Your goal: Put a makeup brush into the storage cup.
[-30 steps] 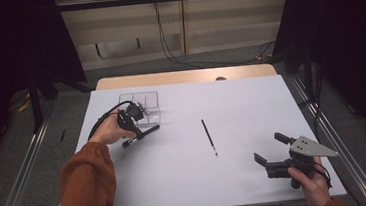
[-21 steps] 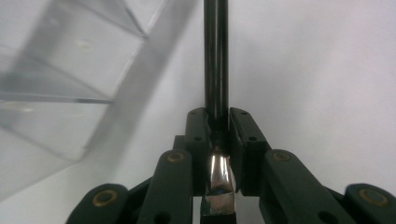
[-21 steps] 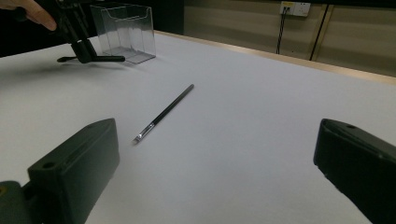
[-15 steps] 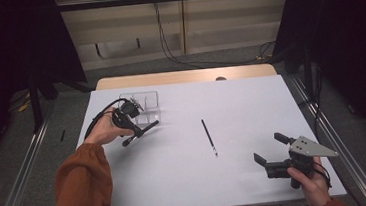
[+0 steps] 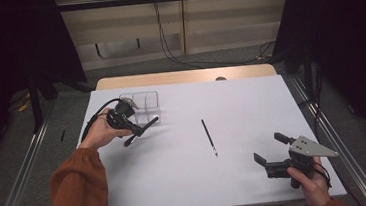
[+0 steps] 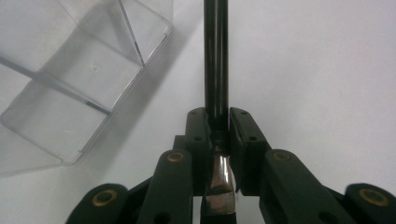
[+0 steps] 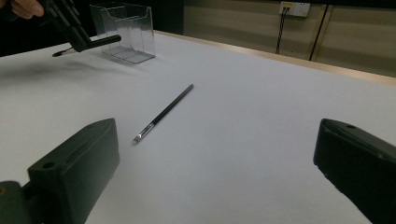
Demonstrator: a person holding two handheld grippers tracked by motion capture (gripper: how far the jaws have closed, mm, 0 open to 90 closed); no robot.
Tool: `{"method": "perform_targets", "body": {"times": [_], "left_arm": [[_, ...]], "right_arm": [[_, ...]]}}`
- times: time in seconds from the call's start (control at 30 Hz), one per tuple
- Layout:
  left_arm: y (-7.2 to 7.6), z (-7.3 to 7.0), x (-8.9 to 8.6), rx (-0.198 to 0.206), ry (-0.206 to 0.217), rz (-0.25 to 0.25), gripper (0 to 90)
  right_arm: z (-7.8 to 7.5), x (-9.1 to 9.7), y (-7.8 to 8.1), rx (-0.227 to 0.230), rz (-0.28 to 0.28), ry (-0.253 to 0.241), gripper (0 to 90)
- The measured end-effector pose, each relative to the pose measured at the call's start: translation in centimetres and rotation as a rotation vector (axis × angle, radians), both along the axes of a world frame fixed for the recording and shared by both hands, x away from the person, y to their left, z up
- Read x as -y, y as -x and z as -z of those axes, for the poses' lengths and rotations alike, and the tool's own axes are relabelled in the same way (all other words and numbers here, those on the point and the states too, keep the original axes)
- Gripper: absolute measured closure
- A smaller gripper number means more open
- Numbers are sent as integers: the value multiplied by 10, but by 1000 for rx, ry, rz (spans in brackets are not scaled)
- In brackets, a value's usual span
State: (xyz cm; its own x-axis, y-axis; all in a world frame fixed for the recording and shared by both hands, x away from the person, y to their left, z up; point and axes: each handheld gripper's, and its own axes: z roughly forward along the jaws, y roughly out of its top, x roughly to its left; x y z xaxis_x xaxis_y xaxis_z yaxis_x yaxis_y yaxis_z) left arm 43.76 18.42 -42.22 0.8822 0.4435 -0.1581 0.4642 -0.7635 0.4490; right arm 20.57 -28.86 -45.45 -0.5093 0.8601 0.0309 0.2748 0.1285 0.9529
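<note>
A black make-up brush (image 6: 216,56) is clamped between the closed jaws of the left gripper (image 5: 134,130), its metal ferrule pinched at the pads and its dark handle running straight out beyond the jaw tips. In the high view the brush hangs above the white tabletop (image 5: 187,178) near the far left corner, just in front of the clear plastic organiser (image 5: 141,102), with its handle end beside the box's near wall. Compared with a second ago, the left hand (image 5: 101,134) has carried gripper and brush a little up and toward the far edge, closer to the organiser; the grip on the brush is unchanged. The left gripper view looks down on the organiser's divided compartments (image 6: 84,70), which lie to one side of the handle and apart from it.

A second thin brush (image 5: 209,137) lies flat near the middle of the tabletop, in the same place as before, pointing from the far edge toward the near one. At the near right corner the right gripper (image 5: 271,151) rests in the right hand (image 5: 309,182), its jaws spread wide with nothing between them, and it has not shifted from its earlier spot.
</note>
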Motion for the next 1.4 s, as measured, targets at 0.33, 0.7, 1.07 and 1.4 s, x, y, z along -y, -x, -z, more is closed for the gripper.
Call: {"method": "perform_targets", "body": {"times": [0.33, 0.7, 1.07, 1.4], "left_arm": [[11, 0, -11, 49, 103, -42, 787], [24, -3, -21, 111, 216, -94, 787], [37, -4, -36, 187, 325, -169, 787], [49, -2, -45, 224, 403, -241, 787]], "right_arm": [[0, 0, 0, 3, 1, 3, 0], [0, -1, 0, 0, 3, 0, 0], [0, -1, 0, -1, -1, 5, 0], [0, -1, -1, 0, 0, 5, 0]]}}
